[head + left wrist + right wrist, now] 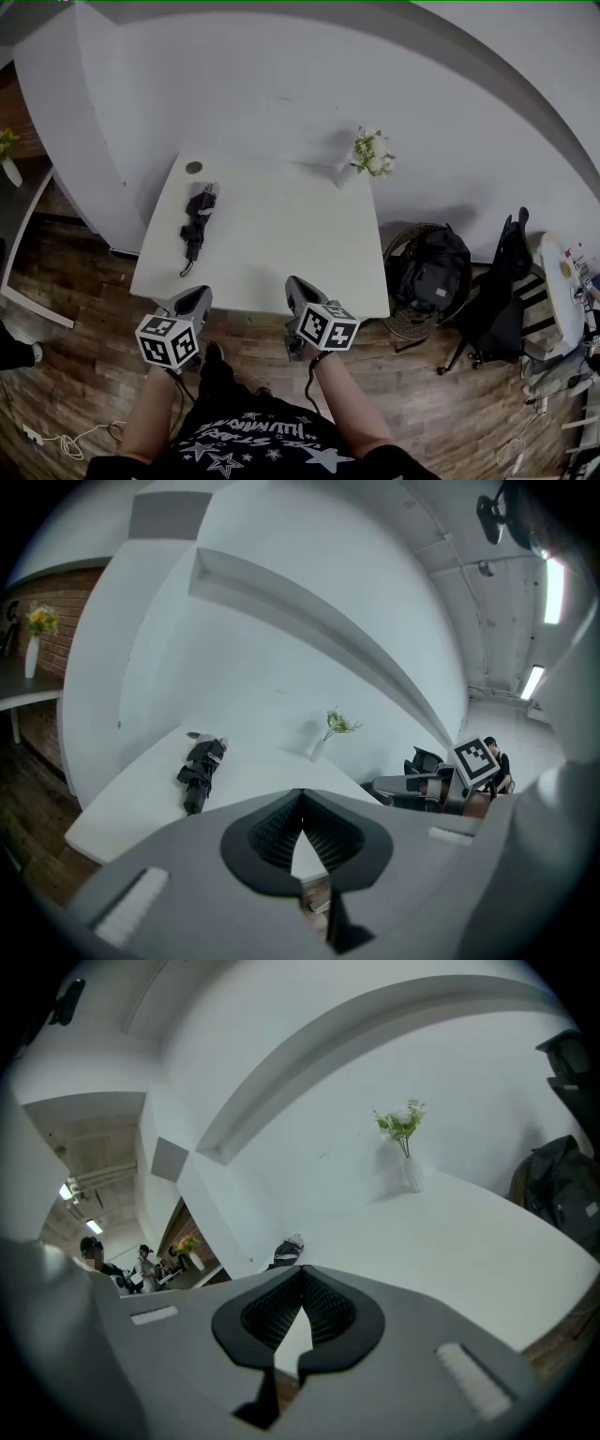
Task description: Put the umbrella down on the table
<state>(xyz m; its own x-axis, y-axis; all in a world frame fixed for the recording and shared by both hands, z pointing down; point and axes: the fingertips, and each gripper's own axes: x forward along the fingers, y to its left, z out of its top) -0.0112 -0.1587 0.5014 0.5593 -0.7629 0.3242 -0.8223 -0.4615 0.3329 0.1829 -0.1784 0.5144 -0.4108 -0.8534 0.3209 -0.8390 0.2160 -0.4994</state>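
Since the bench (281,234) already carries the umbrella (196,220), the task looks done, and the step in hand is, I judge, just a clean finish.

Bench: white, squarish, set against the wall. Umbrella: black, folded, flat on the far-left part, lengthwise front to back, strap end toward the near side, inside the edges.

L claw (300,797): jaws together, nothing btw them, at the near-left edge of the bench. R claw (302,1275): same, closed & empty, at the near edge nearer the middle. Both are well apart from the umbrella. The vase (370,157) at the far-right corner is also well apart from it.

To do it well: hold both claws clear of the bench edge, no bump to the top, and leave the umbrella alone. No re-grip seems needed; it shouldn't roll off from there.
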